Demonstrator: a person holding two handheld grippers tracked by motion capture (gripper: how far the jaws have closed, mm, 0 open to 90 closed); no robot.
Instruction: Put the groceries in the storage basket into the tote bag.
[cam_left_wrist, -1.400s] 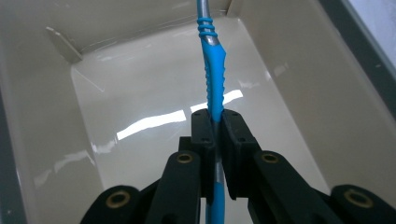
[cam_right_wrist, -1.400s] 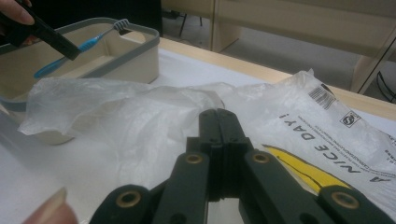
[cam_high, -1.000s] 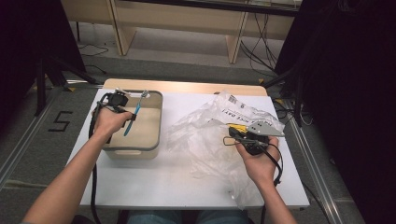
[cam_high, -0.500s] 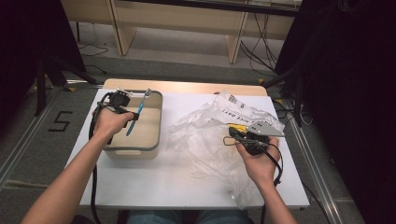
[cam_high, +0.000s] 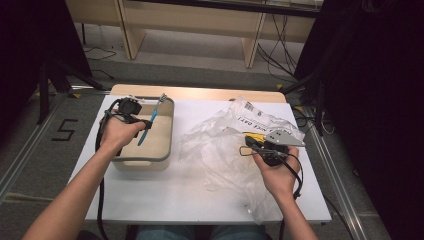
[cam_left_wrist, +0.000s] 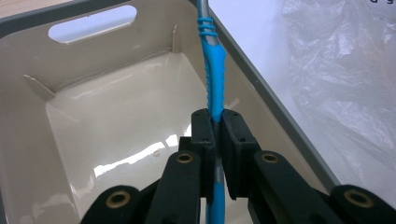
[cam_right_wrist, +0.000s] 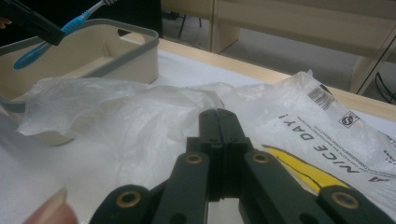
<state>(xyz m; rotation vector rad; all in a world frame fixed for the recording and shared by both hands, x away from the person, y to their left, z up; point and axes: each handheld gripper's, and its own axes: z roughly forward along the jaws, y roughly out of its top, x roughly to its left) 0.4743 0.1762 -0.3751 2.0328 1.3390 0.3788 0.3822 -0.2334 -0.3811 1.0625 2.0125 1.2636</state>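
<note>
The crumpled clear plastic bag (cam_high: 235, 145) on the white counter (cam_high: 165, 195) reads "A NICE DAY!", perhaps partly hidden. At nine o'clock, the left hand-held gripper (cam_left_wrist: 214, 135) clamps a blue toothbrush (cam_left_wrist: 213, 88) over the beige plastic bin (cam_left_wrist: 116, 116); the right hand-held gripper (cam_right_wrist: 219, 130) is closed, empty.

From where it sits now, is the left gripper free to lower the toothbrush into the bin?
Probably yes. The left gripper, jaws shut on the blue toothbrush, hangs right over the open beige bin. The bin's floor looks bare, and the plastic bag lies outside it.
</note>
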